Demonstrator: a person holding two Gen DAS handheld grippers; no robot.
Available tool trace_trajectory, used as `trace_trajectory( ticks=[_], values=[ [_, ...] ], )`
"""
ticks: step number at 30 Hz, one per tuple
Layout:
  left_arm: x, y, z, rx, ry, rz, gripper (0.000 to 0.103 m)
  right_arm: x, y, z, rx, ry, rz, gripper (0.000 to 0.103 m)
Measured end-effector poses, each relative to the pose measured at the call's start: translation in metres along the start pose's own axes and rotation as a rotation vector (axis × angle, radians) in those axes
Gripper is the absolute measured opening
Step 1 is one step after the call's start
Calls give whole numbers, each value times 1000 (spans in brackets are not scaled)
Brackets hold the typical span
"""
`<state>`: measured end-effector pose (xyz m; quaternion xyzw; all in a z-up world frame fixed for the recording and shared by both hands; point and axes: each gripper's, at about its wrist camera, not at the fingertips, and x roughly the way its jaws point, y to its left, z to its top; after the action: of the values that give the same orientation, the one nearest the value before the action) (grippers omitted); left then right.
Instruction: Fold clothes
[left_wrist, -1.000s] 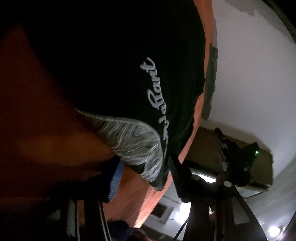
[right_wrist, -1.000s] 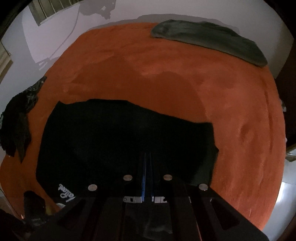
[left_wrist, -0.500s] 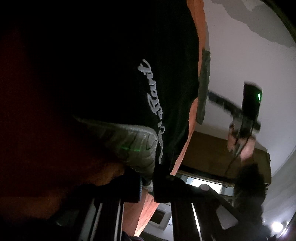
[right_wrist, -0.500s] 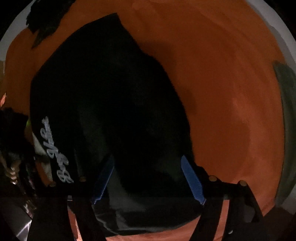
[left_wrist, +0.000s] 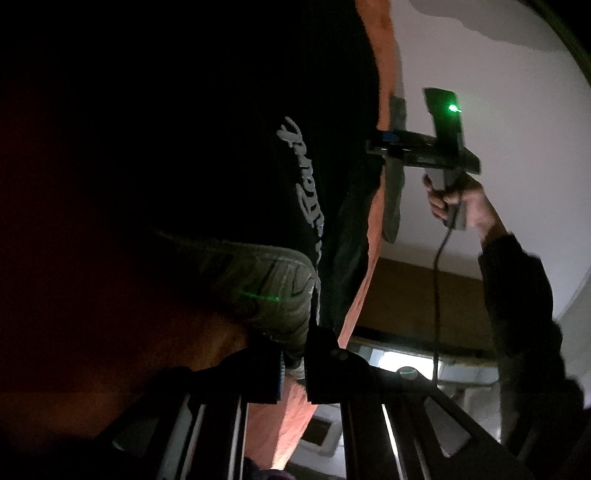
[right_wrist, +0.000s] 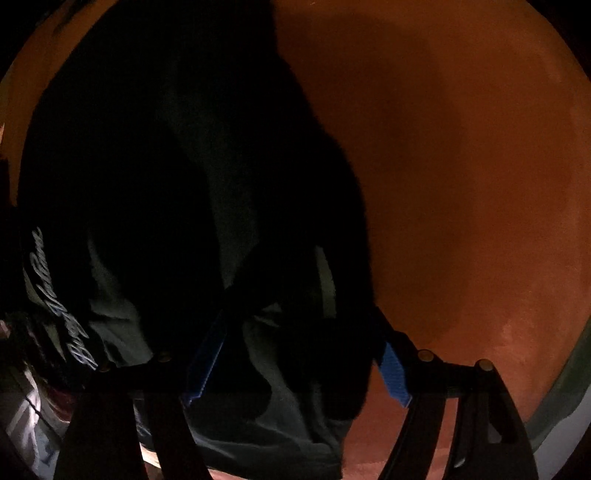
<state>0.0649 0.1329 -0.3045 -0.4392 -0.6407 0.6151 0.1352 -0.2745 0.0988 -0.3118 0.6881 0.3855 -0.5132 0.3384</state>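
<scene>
A black garment (left_wrist: 221, 129) with white script lettering (left_wrist: 306, 195) lies on an orange cover (right_wrist: 461, 184). My left gripper (left_wrist: 295, 354) is shut on its grey patterned hem (left_wrist: 273, 291). My right gripper (right_wrist: 299, 365) points steeply down over the garment's (right_wrist: 147, 184) near edge. Its blue pads (right_wrist: 393, 373) stand wide apart, with rumpled dark cloth below and between them, not pinched. In the left wrist view the right gripper (left_wrist: 384, 144) hangs at the garment's far edge, held by a hand (left_wrist: 458, 199).
A grey-green garment (right_wrist: 569, 369) lies along the cover's rim by the white wall, and the left wrist view shows this grey-green garment (left_wrist: 393, 192) too. Bare orange cover lies to the right of the black garment. A dark sleeve (left_wrist: 517, 295) and a cable hang at the right.
My left gripper closed on the grey hem. My right gripper opened wide, rolled over and swung down close to the garment's edge.
</scene>
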Motion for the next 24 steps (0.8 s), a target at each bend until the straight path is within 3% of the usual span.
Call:
trace_trajectory(
  ticks=[3,8,13,24],
  values=[
    [-6,5,0,-21,19,-5,8,-1,6,-2,-3,-42,9,60],
    [-6,0,5,1,17,-19,8,-14,5,-10,34,-89,48,13],
    [5,0,13,1,22,-13,8,-25,21,-13,-25,-110,19,8],
    [13,2,16,9,35,6,8,-13,26,1,-13,-69,64,8]
  ],
)
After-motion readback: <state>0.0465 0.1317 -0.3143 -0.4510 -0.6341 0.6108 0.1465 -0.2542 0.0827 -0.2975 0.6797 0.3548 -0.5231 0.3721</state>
